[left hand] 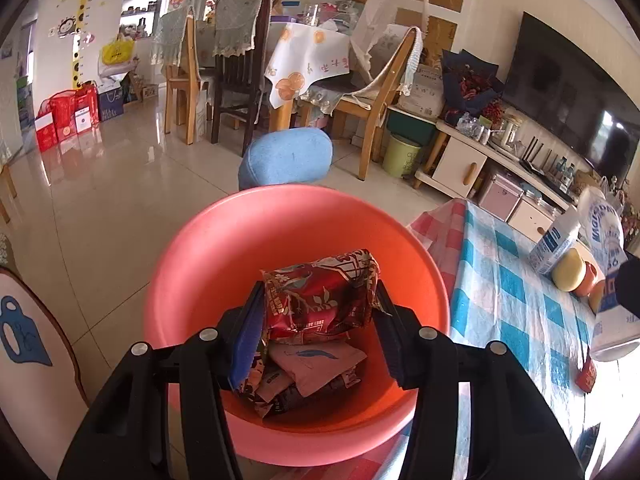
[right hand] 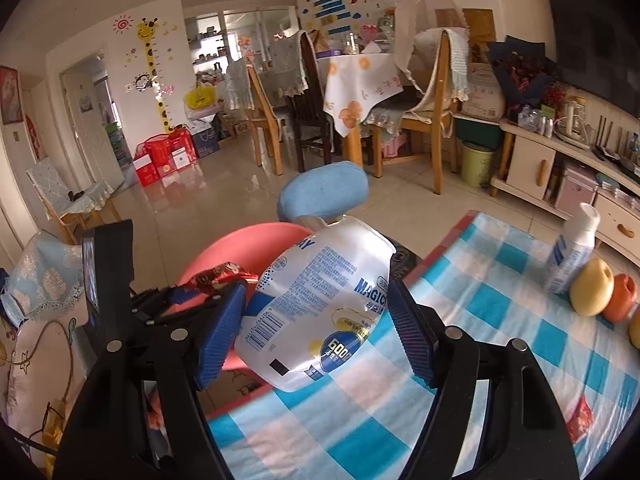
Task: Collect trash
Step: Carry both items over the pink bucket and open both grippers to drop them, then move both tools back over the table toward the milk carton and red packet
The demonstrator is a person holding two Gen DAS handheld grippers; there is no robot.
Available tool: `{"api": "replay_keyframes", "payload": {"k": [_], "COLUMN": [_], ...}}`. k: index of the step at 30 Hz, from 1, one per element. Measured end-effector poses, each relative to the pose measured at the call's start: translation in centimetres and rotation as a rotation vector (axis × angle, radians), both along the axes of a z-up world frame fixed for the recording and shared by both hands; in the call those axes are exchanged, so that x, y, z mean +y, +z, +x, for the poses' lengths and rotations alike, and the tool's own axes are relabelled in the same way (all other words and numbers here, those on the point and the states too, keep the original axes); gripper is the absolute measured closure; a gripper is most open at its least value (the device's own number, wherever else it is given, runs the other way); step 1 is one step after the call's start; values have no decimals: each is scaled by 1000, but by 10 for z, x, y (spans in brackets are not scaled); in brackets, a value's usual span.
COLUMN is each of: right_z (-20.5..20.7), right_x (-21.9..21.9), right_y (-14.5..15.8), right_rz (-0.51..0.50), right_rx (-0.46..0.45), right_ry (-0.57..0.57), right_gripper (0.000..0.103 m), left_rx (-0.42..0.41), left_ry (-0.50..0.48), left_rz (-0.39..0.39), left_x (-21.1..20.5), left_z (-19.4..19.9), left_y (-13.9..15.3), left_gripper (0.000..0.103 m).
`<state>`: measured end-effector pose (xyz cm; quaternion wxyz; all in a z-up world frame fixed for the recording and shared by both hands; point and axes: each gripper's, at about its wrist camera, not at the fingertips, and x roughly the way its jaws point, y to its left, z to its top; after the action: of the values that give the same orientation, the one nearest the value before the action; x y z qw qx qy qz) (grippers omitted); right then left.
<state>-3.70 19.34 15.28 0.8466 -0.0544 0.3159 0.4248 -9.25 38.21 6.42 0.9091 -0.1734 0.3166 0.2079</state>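
My left gripper (left hand: 320, 286) is shut on a crumpled red patterned wrapper (left hand: 328, 304) and holds it over a pink plastic basin (left hand: 224, 264). Several other wrappers (left hand: 316, 364) lie in the bottom of the basin. My right gripper (right hand: 316, 296) is shut on a large white plastic bottle (right hand: 320, 280) with blue print, tilted with its neck pointing away. It hangs above the table's near-left corner, beside the basin (right hand: 240, 244). The red wrapper (right hand: 218, 274) also shows in the right wrist view, over the basin's rim. The bottle (left hand: 604, 232) appears at the right edge of the left wrist view.
A table under a blue, white and pink checked cloth (right hand: 500, 320) carries a small white bottle (right hand: 572, 252), a yellow fruit (right hand: 592, 288), an orange fruit (right hand: 620, 298) and a red packet (right hand: 580, 416). A blue padded stool (left hand: 286, 156) stands beyond the basin. A cushioned chair (left hand: 32, 340) is at the left.
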Motion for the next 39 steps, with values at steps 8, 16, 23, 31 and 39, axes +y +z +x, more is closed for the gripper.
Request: {"api": "replay_keyframes", "payload": {"k": [8,16,23,31,39], "right_z": [16,23,5,-23,-50], "right_x": [82,85,30,-32,-85], "right_y": [-21,-36,-37,-40,-34], "right_rz": [-40,-5,-24,-110,-164], "right_rx": [22,102,71,11,-65], "right_ry": [58,4,-133,-260,-342], "right_gripper": [29,18,10,10,10], "left_rx": [56,51,-1,-26,-20], "left_ry": [51,53,63,-28,-151], "left_rz": [-57,-51,-14,24,106], "left_x": [36,40,26,-18,-74], "left_z": [0,2,0,4,7], "left_y": [-21,-21,-13,1,13], "left_gripper": [47,30,14,11,11]}}
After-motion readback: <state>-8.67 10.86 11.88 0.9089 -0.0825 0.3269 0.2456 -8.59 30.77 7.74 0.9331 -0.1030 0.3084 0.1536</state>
